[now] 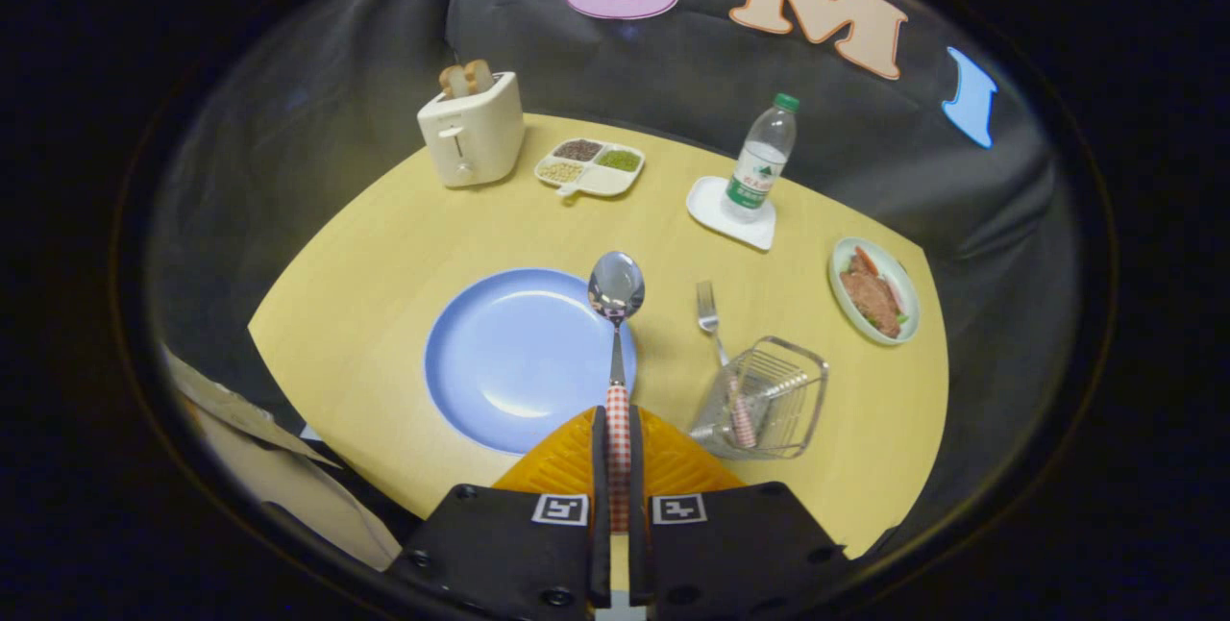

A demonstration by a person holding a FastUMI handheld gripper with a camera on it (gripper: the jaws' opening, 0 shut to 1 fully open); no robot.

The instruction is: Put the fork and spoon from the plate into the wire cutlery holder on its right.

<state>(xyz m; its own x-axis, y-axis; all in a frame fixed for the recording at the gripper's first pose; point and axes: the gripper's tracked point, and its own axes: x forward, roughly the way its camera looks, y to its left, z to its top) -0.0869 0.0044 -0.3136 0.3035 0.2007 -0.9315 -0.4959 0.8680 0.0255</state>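
Observation:
My gripper [619,438] is shut on the red-checked handle of the spoon [616,286]. The spoon points straight ahead, and its shiny bowl hangs over the right rim of the blue plate [509,357]. The plate lies bare, just ahead and left of the fingers. Right of the plate stands the wire cutlery holder [769,400]. The fork [709,311] leans in it, its checked handle down in the basket and its tines sticking out toward the far side.
On the yellow table [384,256], a white toaster [473,129] with bread stands at the far left. Beside it is a divided dish of grains [589,167]. A water bottle [761,160] rests on a white coaster, and a plate of food [873,290] lies beyond the holder.

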